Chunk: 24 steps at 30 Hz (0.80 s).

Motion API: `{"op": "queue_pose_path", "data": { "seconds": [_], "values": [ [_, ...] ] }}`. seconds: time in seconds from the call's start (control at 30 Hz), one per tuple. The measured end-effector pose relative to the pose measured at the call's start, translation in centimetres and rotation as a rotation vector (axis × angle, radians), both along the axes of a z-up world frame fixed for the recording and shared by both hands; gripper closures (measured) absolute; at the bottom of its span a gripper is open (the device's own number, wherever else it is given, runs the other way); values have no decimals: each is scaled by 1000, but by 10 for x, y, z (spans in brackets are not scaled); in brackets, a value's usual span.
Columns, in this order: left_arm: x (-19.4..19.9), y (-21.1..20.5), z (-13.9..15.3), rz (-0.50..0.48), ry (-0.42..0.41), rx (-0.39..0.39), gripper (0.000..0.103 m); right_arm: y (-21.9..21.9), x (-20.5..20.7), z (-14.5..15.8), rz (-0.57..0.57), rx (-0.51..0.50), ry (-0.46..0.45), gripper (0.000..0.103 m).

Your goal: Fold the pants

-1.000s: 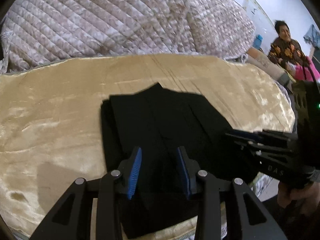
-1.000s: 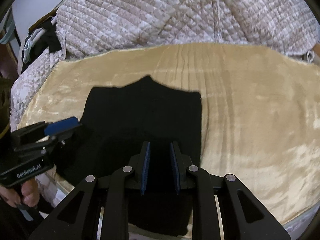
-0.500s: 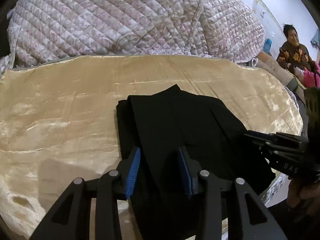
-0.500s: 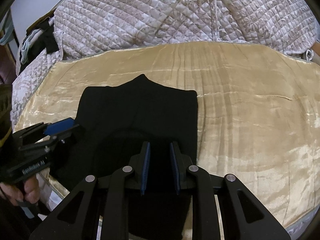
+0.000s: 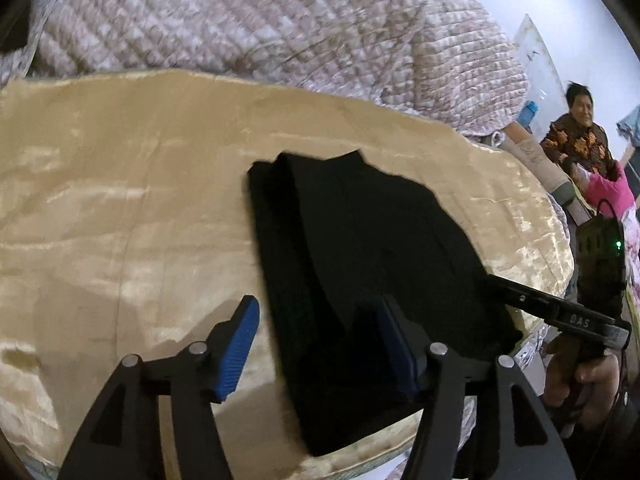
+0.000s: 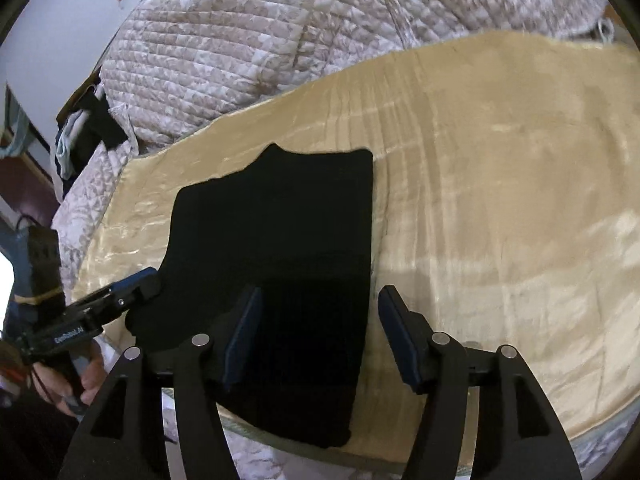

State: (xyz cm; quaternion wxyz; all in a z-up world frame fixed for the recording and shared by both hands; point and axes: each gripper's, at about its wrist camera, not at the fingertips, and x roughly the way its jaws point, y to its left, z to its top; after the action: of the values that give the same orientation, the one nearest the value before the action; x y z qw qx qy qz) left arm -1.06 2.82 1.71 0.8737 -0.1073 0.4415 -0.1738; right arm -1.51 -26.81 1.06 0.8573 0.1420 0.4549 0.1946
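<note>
Home bedroom, bed [image 5: 120, 208] under a golden plush cover, heaped quilted bedspread [image 6: 260, 40] behind, clothes pile [image 6: 80, 136] at the side, seated person [image 5: 576, 140] nearby

One pair of black pants [image 5: 360, 264] lies folded at the near edge of the bed, on one golden blanket [image 5: 120, 208]. One quilted cover [image 5: 248, 24] is heaped along the bed's far edge. Two grippers are present: the left gripper [image 5: 316, 344] and the right gripper [image 6: 320, 340]. Two people [image 5: 580, 140] are beyond the bed's right corner.
</note>
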Motion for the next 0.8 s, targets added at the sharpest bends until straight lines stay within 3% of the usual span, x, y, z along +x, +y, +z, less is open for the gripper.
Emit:
{"op": "queue_pose_path", "data": {
  "seconds": [0.2, 0.43, 0.6, 0.8],
  "values": [
    [7, 0, -6, 22, 18, -33, 30, 11, 8, -6, 23, 15, 22, 42],
    [20, -15, -8, 25, -7, -24, 30, 2, 29, -13, -13, 125, 48, 43],
    [6, -6, -5, 41, 9, -62, 49, -3, 21, -10, -20, 160, 50, 67],
    [18, -9, -8, 49, 13, -62, 50, -9, 32, -22, -33, 205, 92, 69]
  ]
}}
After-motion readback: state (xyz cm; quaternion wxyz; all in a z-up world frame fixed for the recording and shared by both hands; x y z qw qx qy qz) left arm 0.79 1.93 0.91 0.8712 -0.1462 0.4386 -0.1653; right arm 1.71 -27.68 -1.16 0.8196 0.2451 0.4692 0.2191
